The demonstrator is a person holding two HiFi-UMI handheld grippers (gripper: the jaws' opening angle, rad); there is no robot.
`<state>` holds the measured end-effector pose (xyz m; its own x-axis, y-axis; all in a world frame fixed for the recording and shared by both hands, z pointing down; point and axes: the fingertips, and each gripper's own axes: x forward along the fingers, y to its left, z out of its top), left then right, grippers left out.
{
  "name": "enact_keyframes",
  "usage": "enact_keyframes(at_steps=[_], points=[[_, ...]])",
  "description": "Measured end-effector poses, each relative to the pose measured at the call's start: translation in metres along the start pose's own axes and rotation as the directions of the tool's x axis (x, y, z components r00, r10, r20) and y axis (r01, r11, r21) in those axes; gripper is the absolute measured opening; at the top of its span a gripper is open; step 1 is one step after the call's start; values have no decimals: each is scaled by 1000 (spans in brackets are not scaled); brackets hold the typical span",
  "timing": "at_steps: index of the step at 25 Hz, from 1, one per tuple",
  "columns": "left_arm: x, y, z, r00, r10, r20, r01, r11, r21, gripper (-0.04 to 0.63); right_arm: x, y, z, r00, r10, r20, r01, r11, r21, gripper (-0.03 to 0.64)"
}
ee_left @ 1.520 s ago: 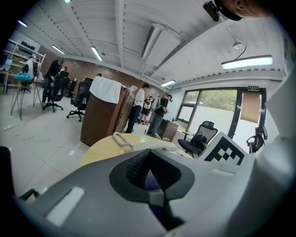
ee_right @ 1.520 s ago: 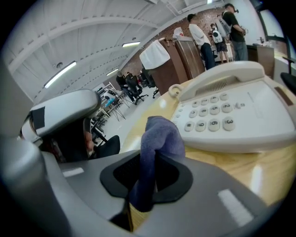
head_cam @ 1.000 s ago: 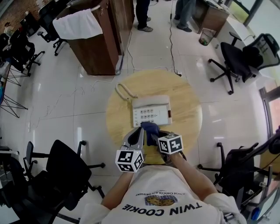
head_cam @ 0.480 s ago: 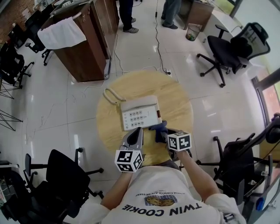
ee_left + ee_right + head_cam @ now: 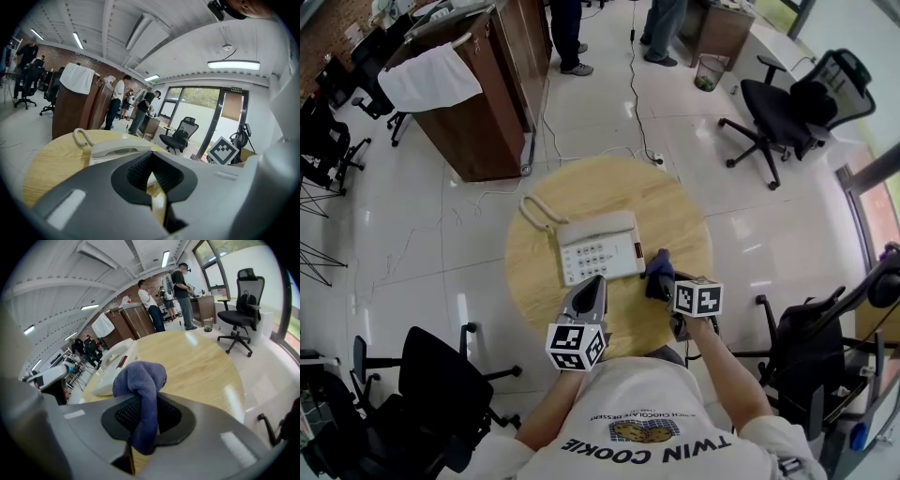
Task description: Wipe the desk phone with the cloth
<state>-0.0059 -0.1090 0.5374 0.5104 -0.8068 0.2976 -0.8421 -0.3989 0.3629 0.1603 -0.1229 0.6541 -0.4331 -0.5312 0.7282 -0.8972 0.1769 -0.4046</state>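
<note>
overall, a pale tiled floor (image 5: 422, 234) filled the room, and a round wooden desk (image 5: 680, 220) stood in the middle of it. beyond the desk was a dark wooden cabinet (image 5: 492, 122) with a white sheet (image 5: 427, 77) draped over one end. black office chairs (image 5: 787, 108) stood well apart from the desk on several sides, one of them close to the person's left (image 5: 441, 375).

on the desk lay the desk phone (image 5: 600, 248), cream-coloured, its keypad facing up and its handset (image 5: 595, 225) resting along the far edge. a coiled cord (image 5: 534, 211) looped from the phone's left end.

the left gripper (image 5: 592, 284) hovered near the phone's near edge. in the left gripper view its jaws were pressed together with nothing between them.

the right gripper (image 5: 664, 283) sat at the phone's right end, its jaws clamped on the cloth (image 5: 657, 266). the cloth was dark blue and bunched. in the right gripper view it rose out of the jaws in a rounded fold (image 5: 140, 376), with the phone just behind it. it lay just beside the phone's right side, though i could not tell whether it touched.
</note>
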Motion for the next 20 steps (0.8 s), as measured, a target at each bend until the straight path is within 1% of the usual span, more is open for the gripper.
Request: enact_keyframes(at_steps=[5, 11, 20], points=[[0, 4, 3, 1000, -3, 1, 3, 1000, 0, -8, 10, -2, 13, 1000, -13, 0, 13, 1000, -3, 64], [-5, 16, 12, 1000, 16, 15, -15, 1000, -8, -8, 25, 0, 41, 999, -38, -15, 37, 996, -86, 64], [-12, 44, 23, 998, 47, 32, -46, 999, -24, -8, 49, 1, 81, 998, -61, -29, 55, 985, -162, 64]])
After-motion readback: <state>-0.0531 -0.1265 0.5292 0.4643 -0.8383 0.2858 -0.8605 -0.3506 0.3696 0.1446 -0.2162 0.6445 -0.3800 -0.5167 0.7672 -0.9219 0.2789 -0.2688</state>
